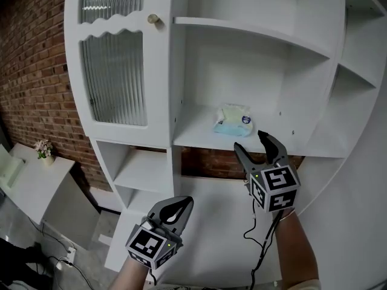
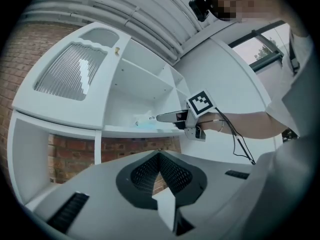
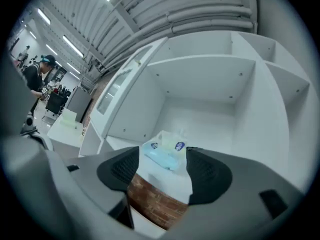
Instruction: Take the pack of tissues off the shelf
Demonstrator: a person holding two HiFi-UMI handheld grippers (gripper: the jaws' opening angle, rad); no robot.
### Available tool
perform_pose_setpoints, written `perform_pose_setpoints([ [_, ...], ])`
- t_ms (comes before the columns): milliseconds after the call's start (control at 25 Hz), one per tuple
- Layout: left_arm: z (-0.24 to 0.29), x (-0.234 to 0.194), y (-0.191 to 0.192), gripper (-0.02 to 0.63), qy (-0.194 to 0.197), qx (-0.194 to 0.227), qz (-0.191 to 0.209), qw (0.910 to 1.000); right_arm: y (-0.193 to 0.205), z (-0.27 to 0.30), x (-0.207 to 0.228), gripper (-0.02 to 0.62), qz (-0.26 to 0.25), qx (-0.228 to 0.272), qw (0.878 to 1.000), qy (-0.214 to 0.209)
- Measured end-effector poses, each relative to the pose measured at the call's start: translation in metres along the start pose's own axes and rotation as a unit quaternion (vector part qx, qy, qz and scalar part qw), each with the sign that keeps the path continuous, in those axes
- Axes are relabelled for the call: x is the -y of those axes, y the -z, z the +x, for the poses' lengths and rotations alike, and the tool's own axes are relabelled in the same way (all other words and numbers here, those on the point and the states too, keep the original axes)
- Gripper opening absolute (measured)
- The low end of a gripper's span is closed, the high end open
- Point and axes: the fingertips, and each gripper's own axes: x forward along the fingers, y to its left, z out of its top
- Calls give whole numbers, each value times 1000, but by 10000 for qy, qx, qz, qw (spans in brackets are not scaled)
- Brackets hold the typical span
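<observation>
A pale blue and white pack of tissues (image 1: 233, 119) lies on the middle shelf (image 1: 196, 135) of a white shelf unit. My right gripper (image 1: 257, 141) is open just in front of and below the shelf's edge, pointing at the pack without touching it. In the right gripper view the pack (image 3: 165, 153) shows between the spread jaws of that gripper (image 3: 162, 156), further back on the shelf. My left gripper (image 1: 176, 208) is shut and empty, held low at the left. The left gripper view shows its jaws (image 2: 160, 156) meeting, the right gripper (image 2: 165, 117) and the pack (image 2: 145, 124) beyond.
A ribbed-glass cabinet door (image 1: 115, 77) with a round knob (image 1: 154, 19) stands left of the open shelves. A brick wall (image 1: 30, 59) lies behind. A low white table (image 1: 33, 183) with a small flower pot (image 1: 43, 150) is at the far left; cables run over the floor.
</observation>
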Motion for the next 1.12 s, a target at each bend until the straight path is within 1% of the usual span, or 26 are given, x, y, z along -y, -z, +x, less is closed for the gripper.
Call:
perform_pose_setpoints([
  [120,3,-11,7,14,-14,4,-140,9999,0,26,15,282,134,-343,9993,-34],
  [240,7,-21,6,14,-64,2,-100,9999,3,45,24,282,264,-710,9971,-94],
  [280,8,-24,7,14,-78,-4,-92,9999,6,50,27,277,286,-828,9961,-81],
  [320,9,-27,9,14,-92,-9,-95,9999,9,55,30,258,294,-944,9951,-56],
  [440,10,-34,14,14,-126,-37,-131,9998,20,65,38,258,296,-1232,9919,48],
  [480,10,-35,16,14,-136,-46,-138,9998,22,67,41,231,306,-1286,9912,85],
  [520,11,-37,17,14,-147,-53,-139,9998,22,67,42,183,303,-1309,9909,117],
  [560,11,-38,17,14,-156,-61,-134,9998,22,68,44,115,288,-1302,9910,138],
  [760,11,-41,22,14,-202,-112,-130,9996,16,64,45,33,113,-1092,9937,217],
  [960,6,-33,25,14,-222,-144,-160,9995,6,53,38,17,170,-836,9962,176],
  [1120,1,-23,26,14,-232,-197,-162,9994,-8,33,25,15,15,-567,9983,152],
])
